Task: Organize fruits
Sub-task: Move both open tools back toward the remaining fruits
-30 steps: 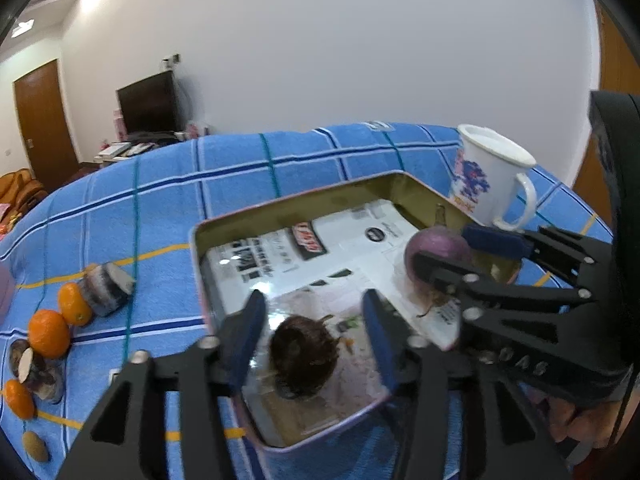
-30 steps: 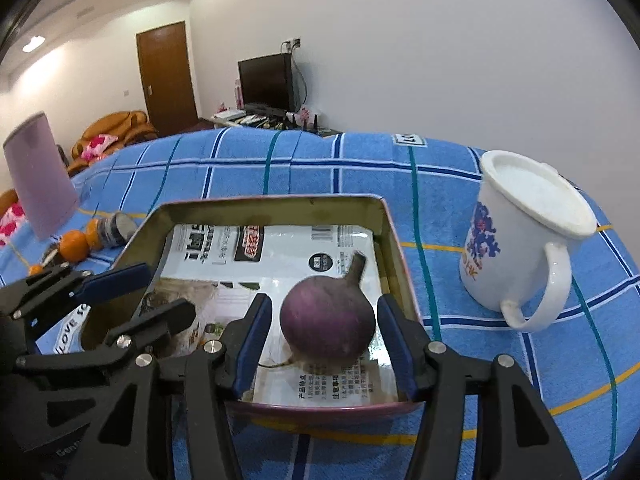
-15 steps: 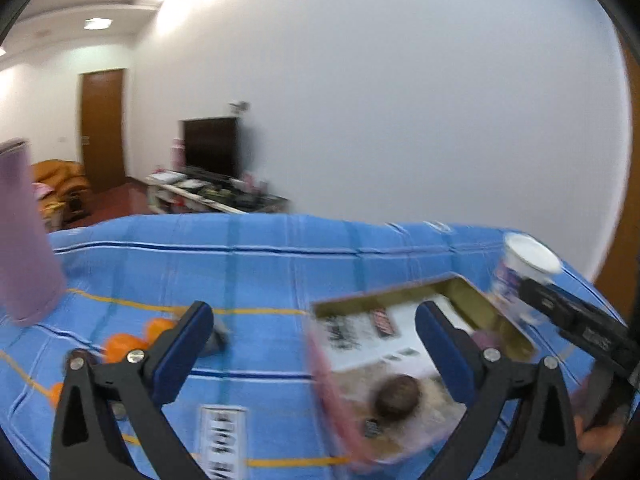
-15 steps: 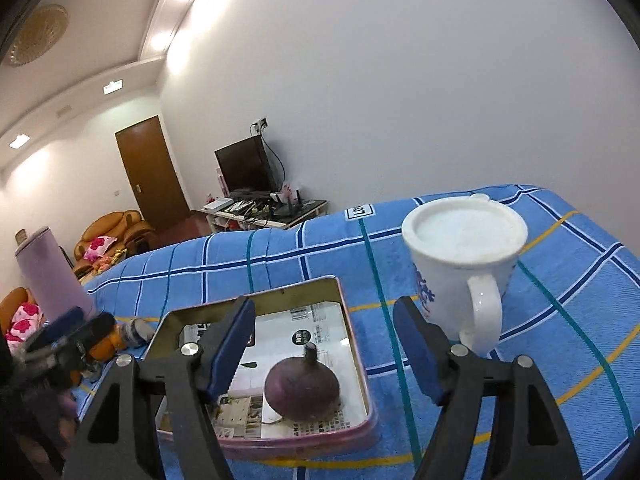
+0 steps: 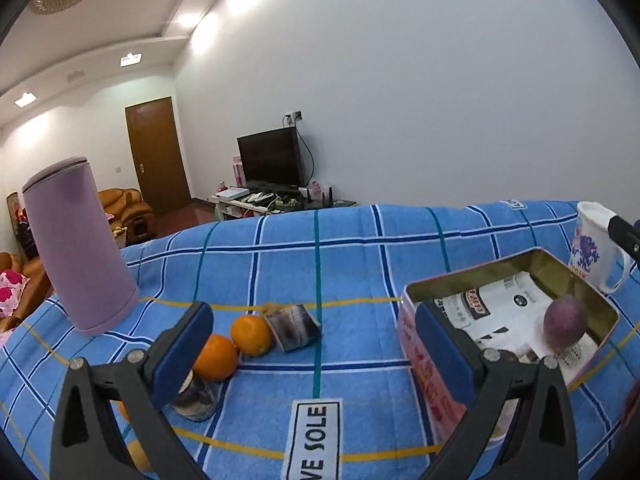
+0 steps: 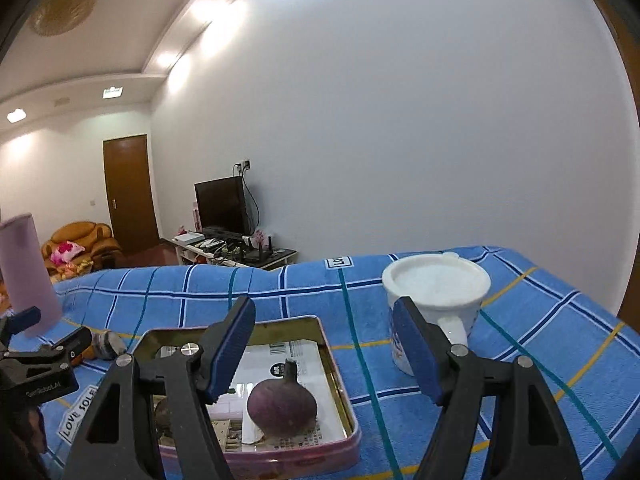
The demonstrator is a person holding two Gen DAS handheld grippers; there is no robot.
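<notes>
A pink metal tin [image 5: 424,356] lined with printed paper holds a purple fruit [image 5: 565,325] with a stem; it also shows in the right wrist view [image 6: 281,405], inside the tin [image 6: 340,384]. A second dark brown fruit [image 6: 163,411] lies in the tin, partly hidden by my finger. Two oranges [image 5: 214,356] [image 5: 251,335] and dark striped pieces [image 5: 294,327] lie on the blue checked cloth left of the tin. My left gripper [image 5: 312,352] is open and empty above the cloth. My right gripper [image 6: 326,348] is open and empty above the tin.
A tall lilac cylinder [image 5: 76,244] stands at the far left. A white mug [image 6: 436,304] with blue print stands right of the tin. More small fruit [image 5: 138,456] lies at the cloth's near left. A sofa, a door and a TV are behind.
Both grippers opened wide, let go of the fruits in the tin and drew back and up. The left gripper swung left, toward the oranges.
</notes>
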